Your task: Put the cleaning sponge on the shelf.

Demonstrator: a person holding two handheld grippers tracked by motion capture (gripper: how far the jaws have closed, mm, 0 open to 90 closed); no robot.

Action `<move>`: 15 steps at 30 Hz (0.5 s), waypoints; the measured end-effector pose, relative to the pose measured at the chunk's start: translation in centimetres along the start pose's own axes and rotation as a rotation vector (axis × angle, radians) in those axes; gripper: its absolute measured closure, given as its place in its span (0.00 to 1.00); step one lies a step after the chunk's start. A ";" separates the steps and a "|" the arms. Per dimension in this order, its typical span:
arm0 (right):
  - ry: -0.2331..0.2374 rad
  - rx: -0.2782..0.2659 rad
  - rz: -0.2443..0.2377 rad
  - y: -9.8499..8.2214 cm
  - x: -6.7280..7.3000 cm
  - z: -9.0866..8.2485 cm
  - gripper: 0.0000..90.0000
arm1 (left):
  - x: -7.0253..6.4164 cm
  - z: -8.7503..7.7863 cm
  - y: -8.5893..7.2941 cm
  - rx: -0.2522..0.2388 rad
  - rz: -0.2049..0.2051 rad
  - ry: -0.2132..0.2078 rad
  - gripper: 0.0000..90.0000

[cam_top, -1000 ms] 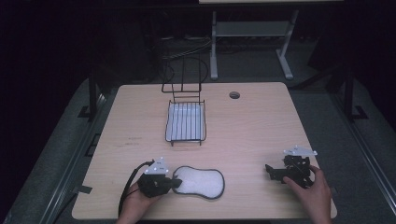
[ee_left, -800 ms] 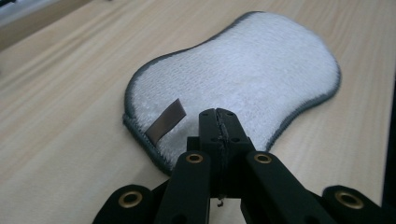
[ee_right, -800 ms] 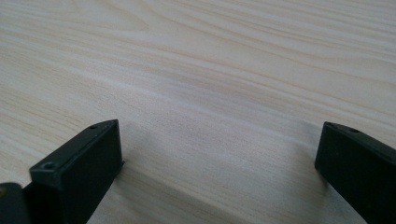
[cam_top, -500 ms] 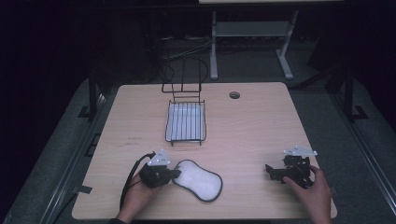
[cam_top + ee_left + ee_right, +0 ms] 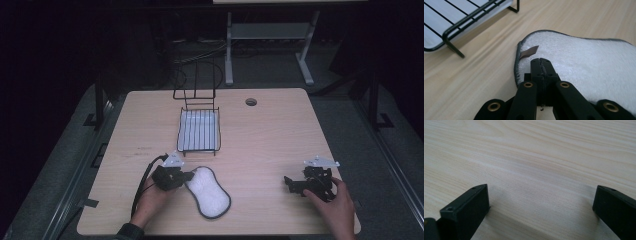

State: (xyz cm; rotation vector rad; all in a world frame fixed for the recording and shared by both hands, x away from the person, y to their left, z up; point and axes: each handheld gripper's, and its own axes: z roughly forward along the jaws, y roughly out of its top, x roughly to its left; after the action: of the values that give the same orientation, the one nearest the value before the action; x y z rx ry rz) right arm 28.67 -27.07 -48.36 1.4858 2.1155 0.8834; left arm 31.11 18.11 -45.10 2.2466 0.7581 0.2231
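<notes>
The left tool [image 5: 541, 65] was clamped tight on the near-left edge of one white, dark-rimmed fluffy mat [image 5: 208, 191], which lay flat on the table [image 5: 270, 135] and stretched away from the jaws toward the table's near middle. The right tool [image 5: 295, 184] rested well apart at the right, its jaws spread wide over bare wood. Beyond the mat stood one black wire rack [image 5: 199, 130].

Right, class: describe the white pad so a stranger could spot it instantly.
Start at the wooden table and find the black wire rack in its middle. Just in front of it, at the near edge, lies the white pad, gripped by the left gripper. It is fluffy, peanut-shaped, and dark-edged.
</notes>
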 end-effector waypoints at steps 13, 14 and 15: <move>0.000 0.000 0.000 0.0 0.0 0.0 0.00 | 1.4 1.3 1.3 -0.009 0.000 0.030 1.00; 0.000 0.000 0.000 0.0 0.0 0.0 0.00 | 1.5 1.3 1.3 -0.008 -0.004 0.026 1.00; 0.000 0.000 0.000 0.0 0.0 0.0 0.00 | 1.5 1.3 1.4 -0.008 -0.001 0.030 1.00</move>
State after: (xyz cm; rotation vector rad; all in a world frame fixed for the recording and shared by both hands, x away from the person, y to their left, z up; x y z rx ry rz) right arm 28.67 -27.07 -48.36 1.4854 2.1155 0.8834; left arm 33.44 17.43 -45.17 2.2393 0.7731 0.2592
